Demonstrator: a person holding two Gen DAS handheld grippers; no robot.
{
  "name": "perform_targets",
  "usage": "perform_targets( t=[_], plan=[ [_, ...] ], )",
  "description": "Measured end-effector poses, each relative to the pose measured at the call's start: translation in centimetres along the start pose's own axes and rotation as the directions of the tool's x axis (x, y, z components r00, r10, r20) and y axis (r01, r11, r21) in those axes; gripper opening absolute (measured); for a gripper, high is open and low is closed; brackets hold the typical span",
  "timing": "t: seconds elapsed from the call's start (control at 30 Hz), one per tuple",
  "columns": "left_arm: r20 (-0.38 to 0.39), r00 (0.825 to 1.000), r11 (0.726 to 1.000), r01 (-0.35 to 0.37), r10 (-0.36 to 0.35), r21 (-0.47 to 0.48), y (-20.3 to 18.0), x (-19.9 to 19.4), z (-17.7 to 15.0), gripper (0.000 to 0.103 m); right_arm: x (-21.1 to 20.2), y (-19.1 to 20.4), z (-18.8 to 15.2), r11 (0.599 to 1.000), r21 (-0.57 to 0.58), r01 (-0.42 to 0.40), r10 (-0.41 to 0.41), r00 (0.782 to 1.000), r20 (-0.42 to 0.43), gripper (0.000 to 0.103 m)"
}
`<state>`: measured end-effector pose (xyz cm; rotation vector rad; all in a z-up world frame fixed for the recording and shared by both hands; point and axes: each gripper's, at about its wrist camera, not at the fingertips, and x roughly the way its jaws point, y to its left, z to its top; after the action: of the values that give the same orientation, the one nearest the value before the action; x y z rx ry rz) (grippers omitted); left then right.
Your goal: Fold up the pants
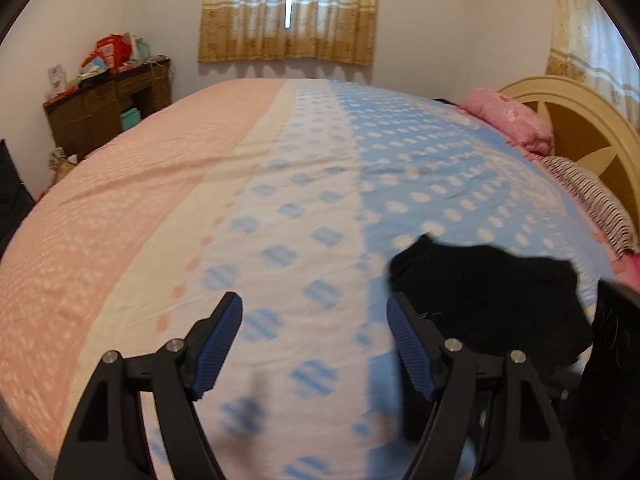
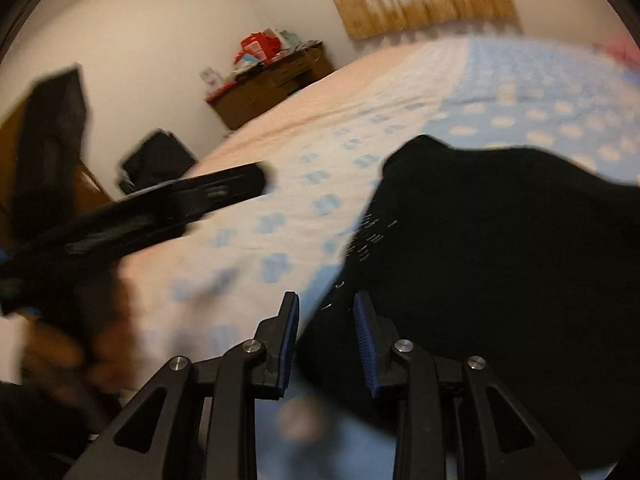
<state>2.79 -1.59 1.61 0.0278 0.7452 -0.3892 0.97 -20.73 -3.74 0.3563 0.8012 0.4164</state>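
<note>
My left gripper [image 1: 314, 312] hangs over the bed [image 1: 168, 184], its ribbed blue pads [image 1: 216, 344] spread wide with only the sheet showing between them. The sheet is smooth cotton, banded in pink, cream, white with blue blots, and blue with white blots. The black pants [image 1: 492, 296] lie in a soft, crumpled heap on the blue band, just beside the right-hand pad. My right gripper [image 2: 326, 300] stands part open at the near edge of the same dark cloth; blur prevents my telling whether its pads press it. A wooden desk [image 1: 104, 108] and patterned curtains [image 1: 288, 20] back the scene.
</note>
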Motion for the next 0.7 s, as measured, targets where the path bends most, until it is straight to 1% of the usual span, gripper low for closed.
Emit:
perform_targets(
  t=[0.03,0.07,0.13,0.17,0.2,0.27,0.3,0.37,0.43,0.5,0.53,0.6,0.63,0.67,0.7],
  plan=[
    [0.006,1.000,1.000,0.015,-0.015,0.004,-0.5,-0.1,0.3,0.078,-1.5,-0.4,0.0,1.000,0.027,-0.012,0.011,0.999,0.032,0.032],
    [0.020,0.999,0.999,0.027,-0.028,0.019,-1.4,-0.3,0.7,0.079,-3.5,-1.0,0.0,0.999,0.047,0.001,-0.004,0.997,0.082,0.032],
    [0.040,0.999,0.998,0.028,-0.030,0.053,-2.9,-0.5,1.0,0.083,-7.9,-2.8,-0.8,0.992,0.097,0.086,-0.102,0.980,0.171,0.032],
    [0.046,0.998,0.996,0.034,-0.038,0.078,-4.0,-0.3,1.0,0.084,-10.7,-4.6,-1.5,0.976,0.150,0.158,-0.188,0.958,0.216,0.032],
    [0.041,0.998,0.995,0.042,-0.046,0.093,-4.7,-0.2,0.9,0.084,-12.5,-5.9,-2.4,0.959,0.193,0.207,-0.251,0.938,0.240,0.032],
    [0.019,0.997,0.990,0.069,-0.071,0.123,-6.2,0.5,0.3,0.085,-16.3,-9.3,-4.4,0.908,0.313,0.278,-0.365,0.891,0.270,0.032],
    [0.011,0.997,0.988,0.075,-0.077,0.135,-6.8,0.9,0.0,0.085,-17.8,-11.2,-5.4,0.878,0.373,0.301,-0.410,0.875,0.257,0.032],
    [-0.015,0.998,0.984,0.061,-0.059,0.166,-8.2,2.1,-0.7,0.085,-19.2,-13.3,-6.7,0.832,0.424,0.357,-0.475,0.855,0.211,0.032],
    [-0.041,0.998,0.982,0.044,-0.037,0.184,-9.0,3.0,-1.3,0.085,-19.7,-13.5,-7.1,0.823,0.406,0.397,-0.507,0.837,0.208,0.032],
    [-0.074,0.997,0.982,0.036,-0.023,0.183,-9.4,4.0,-1.9,0.085,-19.7,-12.9,-6.8,0.831,0.361,0.423,-0.517,0.827,0.222,0.032],
    [-0.090,0.996,0.983,0.036,-0.020,0.180,-9.5,4.4,-2.2,0.085,-19.1,-12.5,-6.5,0.837,0.335,0.432,-0.516,0.827,0.222,0.032],
    [-0.128,0.992,0.983,0.022,0.001,0.181,-9.7,5.4,-2.8,0.085,-17.3,-11.6,-5.8,0.856,0.257,0.449,-0.502,0.840,0.206,0.032],
    [-0.136,0.991,0.984,0.015,0.009,0.178,-9.7,5.6,-3.1,0.088,-16.0,-11.2,-5.6,0.854,0.215,0.474,-0.512,0.839,0.185,0.032],
    [-0.132,0.991,0.986,0.012,0.010,0.168,-9.6,5.7,-3.2,0.092,-14.5,-11.2,-5.5,0.825,0.168,0.540,-0.561,0.818,0.129,0.032],
    [-0.129,0.992,0.988,0.006,0.014,0.155,-9.4,5.6,-3.2,0.094,-13.8,-11.9,-5.9,0.794,0.153,0.589,-0.604,0.794,0.077,0.032]
  ],
)
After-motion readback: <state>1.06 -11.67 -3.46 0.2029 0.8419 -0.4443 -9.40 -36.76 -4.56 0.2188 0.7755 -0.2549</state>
